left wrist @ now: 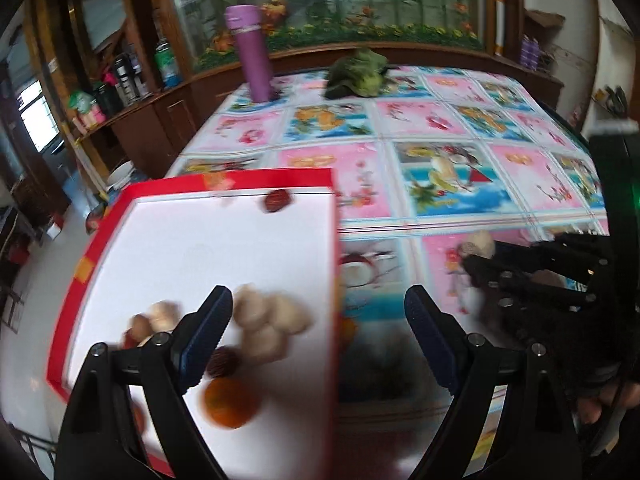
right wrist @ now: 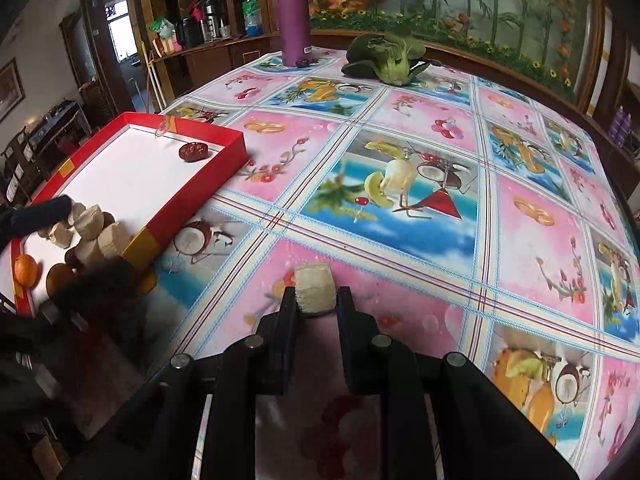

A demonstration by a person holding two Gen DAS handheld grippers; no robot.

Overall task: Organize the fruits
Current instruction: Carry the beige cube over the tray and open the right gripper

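The left gripper (left wrist: 318, 312) hangs with jaws spread wide, while the right gripper (right wrist: 316, 300) has jaws clamped together, gripping.

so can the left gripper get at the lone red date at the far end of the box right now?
Probably yes. The left gripper is open and holds nothing, over the near end of the red box. The date lies alone on bare white floor at the far wall, the pale chunks clustered well short of it.

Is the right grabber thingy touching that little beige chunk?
Touching. In the right wrist view, the right hand-held gripper has both fingers pressed against the sides of the beige chunk, with no gap on either side.
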